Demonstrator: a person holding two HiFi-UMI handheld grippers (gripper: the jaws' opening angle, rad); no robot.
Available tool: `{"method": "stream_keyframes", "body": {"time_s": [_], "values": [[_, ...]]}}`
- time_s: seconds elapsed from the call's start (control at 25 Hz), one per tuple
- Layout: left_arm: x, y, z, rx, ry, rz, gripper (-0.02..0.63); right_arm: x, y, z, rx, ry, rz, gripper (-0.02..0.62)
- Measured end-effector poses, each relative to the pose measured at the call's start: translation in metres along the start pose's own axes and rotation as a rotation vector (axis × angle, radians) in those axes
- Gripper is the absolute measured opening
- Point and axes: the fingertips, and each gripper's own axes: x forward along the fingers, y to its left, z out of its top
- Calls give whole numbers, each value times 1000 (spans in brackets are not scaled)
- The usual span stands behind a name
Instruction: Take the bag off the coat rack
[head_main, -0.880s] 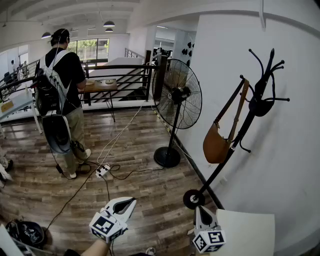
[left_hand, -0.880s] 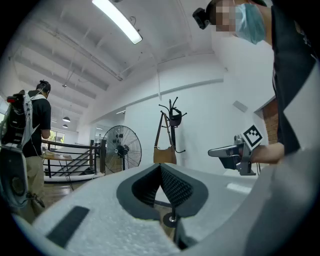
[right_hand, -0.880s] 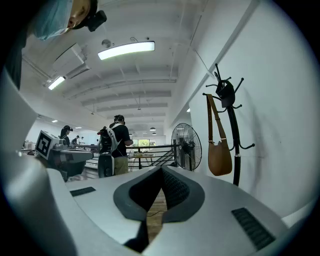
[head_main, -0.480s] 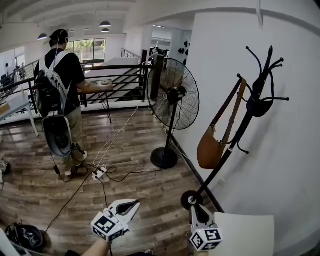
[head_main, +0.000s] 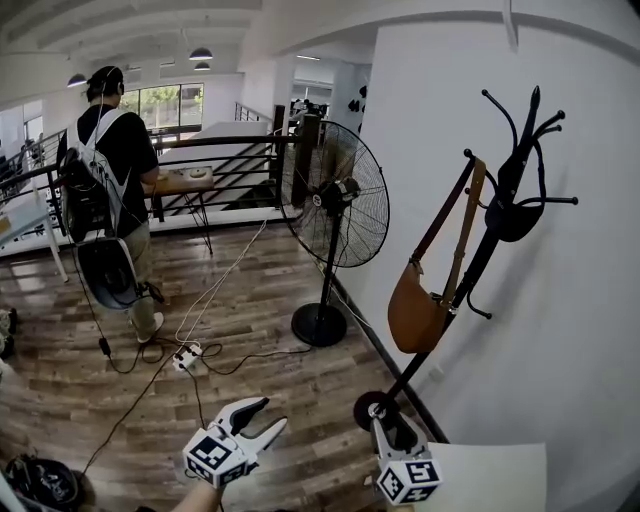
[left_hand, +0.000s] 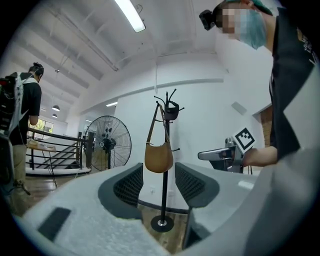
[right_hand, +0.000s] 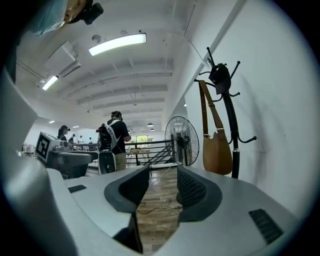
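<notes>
A brown shoulder bag (head_main: 414, 312) hangs by its strap from an upper hook of the black coat rack (head_main: 478, 262), which stands against the white wall. A small black item (head_main: 514, 220) hangs on the rack higher up. Both grippers are low in the head view, well short of the rack. My left gripper (head_main: 262, 418) is open with nothing between its fingers. My right gripper (head_main: 381, 428) is open too, just in front of the rack's round base (head_main: 374, 408). The left gripper view looks straight at the bag (left_hand: 159, 157) between open jaws. In the right gripper view the bag (right_hand: 217, 152) hangs to the right of my right gripper (right_hand: 162, 176).
A tall pedestal fan (head_main: 335, 208) stands left of the rack. Cables and a power strip (head_main: 184, 355) lie on the wood floor. A person with a backpack (head_main: 108, 195) stands at a railing at the far left. A white board corner (head_main: 495, 478) lies at the bottom right.
The rack, fan and person have slid left in the head view, and the rack looks slightly nearer. The left gripper's fingers show wider apart. Both grippers stay low.
</notes>
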Motion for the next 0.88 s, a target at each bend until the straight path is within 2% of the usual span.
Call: {"method": "stream_keyframes", "body": {"time_s": [0.12,0.32,0.52,0.88], "values": [[36,0,-3,-16,3,0,195,17,-31,4,14,-1,-1,156],[68,9,9,-54,10,-14,193,32,-50,16,27,16,-18,156],[106,38,-17,-63,13,-86,192,67,-66,-1,45,9,-74,156],[181,104,-2,-44,45,-248,192,129,-90,21,73,-18,-235,156]]}}
